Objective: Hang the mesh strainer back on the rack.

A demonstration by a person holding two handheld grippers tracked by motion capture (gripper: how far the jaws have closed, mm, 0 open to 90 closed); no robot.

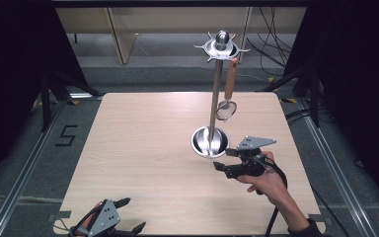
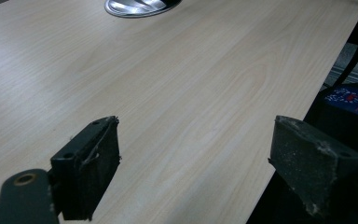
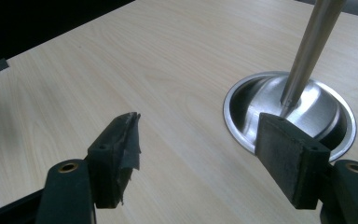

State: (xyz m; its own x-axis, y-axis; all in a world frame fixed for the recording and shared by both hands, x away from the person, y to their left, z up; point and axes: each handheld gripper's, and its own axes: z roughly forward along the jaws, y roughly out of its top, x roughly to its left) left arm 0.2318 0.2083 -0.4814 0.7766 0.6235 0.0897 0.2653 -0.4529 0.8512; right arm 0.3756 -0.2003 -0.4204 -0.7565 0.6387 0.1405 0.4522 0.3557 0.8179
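The wooden table [image 1: 143, 148] is taking up most of the scene, and toward its right side a tall steel utensil stand [image 1: 216, 84] is rising from a round dished base [image 1: 209, 141], with a crown of hooks [image 1: 221, 47] sitting at its top. From a hook on the right, 1 small strainer [image 1: 228, 91] is hanging by its brown wooden handle, its mesh bowl dangling beside the pole, well above the base. The right gripper [image 1: 227, 159] is hovering just to the near right of the base, its jaws spread and pinching nothing; in the right gripper view the base [image 3: 289, 112] is lying just beyond the right jaw, with the pole [image 3: 307, 51] slanting up above it. The left gripper [image 1: 132, 215] is idling at the near left edge, well apart from the stand, its 2 jaws also standing spread over bare wood in the left gripper view. Judging the risks from here: the right gripper is sitting low and close to the base, so a careless lift toward the strainer could be knocking the pole and rocking the stand. The strainer is hanging freely, so a glancing touch could be setting it swinging or slipping it off its hook. With the left gripper so distant, nothing is steadying the stand.
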